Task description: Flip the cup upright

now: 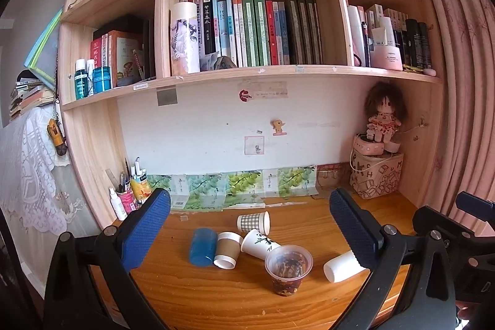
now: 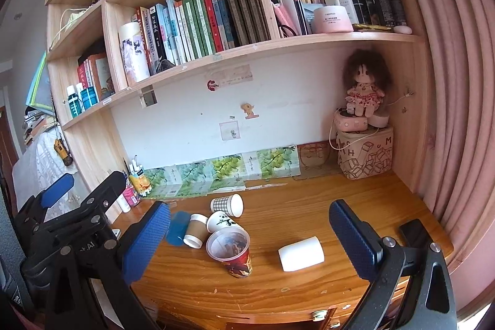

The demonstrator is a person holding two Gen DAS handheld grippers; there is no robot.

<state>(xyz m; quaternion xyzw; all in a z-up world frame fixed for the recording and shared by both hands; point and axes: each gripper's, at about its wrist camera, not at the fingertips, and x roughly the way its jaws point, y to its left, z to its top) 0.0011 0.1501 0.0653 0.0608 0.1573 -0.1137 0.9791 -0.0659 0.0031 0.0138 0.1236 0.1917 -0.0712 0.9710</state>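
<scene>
Several cups sit on the wooden desk (image 1: 216, 293). A red patterned plastic cup (image 1: 288, 269) (image 2: 230, 251) stands upright. Lying on their sides are a plain white cup (image 1: 342, 266) (image 2: 300, 254), a blue cup (image 1: 202, 246) (image 2: 178, 228), a brown-sleeved paper cup (image 1: 227, 249) (image 2: 195, 230), a white cup with a bamboo print (image 1: 260, 244) (image 2: 222, 221) and a checked cup (image 1: 253, 221) (image 2: 227, 204). My left gripper (image 1: 247, 228) is open and empty, held back above the desk's front. My right gripper (image 2: 249, 240) is open and empty too, with the white cup between its fingers' lines of sight.
A bookshelf full of books hangs above the desk. A pen holder and bottles (image 1: 133, 190) stand at the back left. A doll on a patterned box (image 1: 376, 175) (image 2: 365, 153) fills the back right corner. A pink curtain (image 2: 458, 113) hangs on the right. A black phone (image 2: 414, 232) lies at the desk's right edge.
</scene>
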